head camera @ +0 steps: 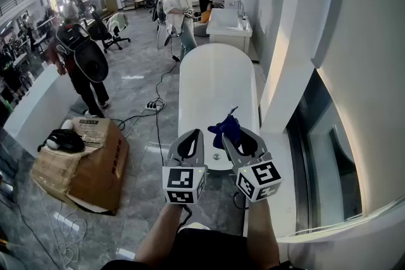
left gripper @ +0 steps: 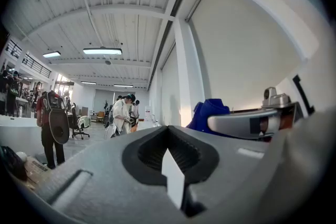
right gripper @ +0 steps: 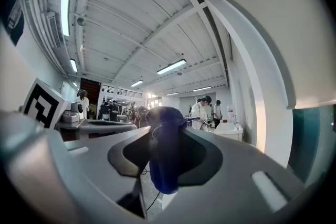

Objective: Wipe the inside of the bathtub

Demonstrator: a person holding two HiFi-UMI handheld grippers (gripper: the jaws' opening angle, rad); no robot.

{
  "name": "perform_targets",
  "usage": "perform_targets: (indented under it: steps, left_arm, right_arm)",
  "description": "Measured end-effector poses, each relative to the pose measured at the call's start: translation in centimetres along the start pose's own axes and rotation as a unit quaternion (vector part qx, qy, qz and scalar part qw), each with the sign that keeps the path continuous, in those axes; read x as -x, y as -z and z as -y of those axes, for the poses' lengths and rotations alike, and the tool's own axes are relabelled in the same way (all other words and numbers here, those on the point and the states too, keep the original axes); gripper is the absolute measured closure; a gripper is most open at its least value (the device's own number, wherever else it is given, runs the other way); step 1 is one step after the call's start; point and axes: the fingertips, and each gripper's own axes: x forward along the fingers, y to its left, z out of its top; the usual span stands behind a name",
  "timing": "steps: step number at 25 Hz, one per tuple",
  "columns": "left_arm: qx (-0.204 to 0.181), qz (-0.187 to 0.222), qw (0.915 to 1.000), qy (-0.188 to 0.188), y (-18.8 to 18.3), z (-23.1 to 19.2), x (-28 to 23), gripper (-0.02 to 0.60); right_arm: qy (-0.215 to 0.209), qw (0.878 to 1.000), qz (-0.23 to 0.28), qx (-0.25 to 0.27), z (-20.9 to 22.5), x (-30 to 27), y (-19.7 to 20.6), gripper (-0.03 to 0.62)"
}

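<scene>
Plainly, the right gripper [right gripper: 166, 131] has its jaws clamped on a bunched blue cloth [right gripper: 167, 157], which fills the gap between them and bulges out past the tips. The left gripper [left gripper: 169, 134] has its jaws pressed together with nothing in them. In the head view, the left gripper [head camera: 188, 139] is held level with the right gripper [head camera: 239, 136] and close beside it. Both are raised above the near end of the white bathtub [head camera: 218, 82], and the cloth [head camera: 226, 128] is not yet touching it.

The step in hand looks like bringing the cloth down into the basin. To do it well, the right gripper should tip forward so the loose bulge of cloth meets the enamel first and the hard jaw tips stay off it. The grip needs to stay firm, because a wadded cloth can drag free. Long, overlapping strokes would suit the tub better than dabs.

The tub's long axis runs straight away from the person. Its rounded near end lies just beyond the grippers, and its far end points toward a white washbasin [head camera: 228, 27] and the people [head camera: 180, 6] standing near it. A white column [head camera: 288, 54] runs along the tub's right side, and a cardboard box [head camera: 88, 164] sits on the floor well to its left.
</scene>
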Motion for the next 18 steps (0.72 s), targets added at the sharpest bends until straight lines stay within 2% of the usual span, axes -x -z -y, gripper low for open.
perform_targets:
  steps: [7, 10, 15, 18]
  left_arm:
    - [0.002, 0.001, 0.9999, -0.017, 0.1, -2.6, 0.5, 0.578]
    - [0.006, -0.001, 0.9998, -0.022, 0.4, -3.3, 0.8, 0.578]
    - [0.018, -0.006, 0.9994, -0.028, 0.8, -4.5, 0.7, 0.578]
    - [0.030, -0.011, 0.9991, -0.028, 1.6, -4.6, 0.9, 0.578]
  right_arm:
    - [-0.014, 1.000, 0.001, 0.005, -1.7, -2.0, 0.2, 0.462]
    - [-0.006, 1.000, 0.001, 0.002, -1.8, -2.2, 0.4, 0.462]
    - [0.037, 0.999, 0.004, -0.006, 0.0, -1.5, 0.7, 0.462]
    - [0.089, 0.996, -0.001, -0.024, 2.9, 0.4, 1.8, 0.462]
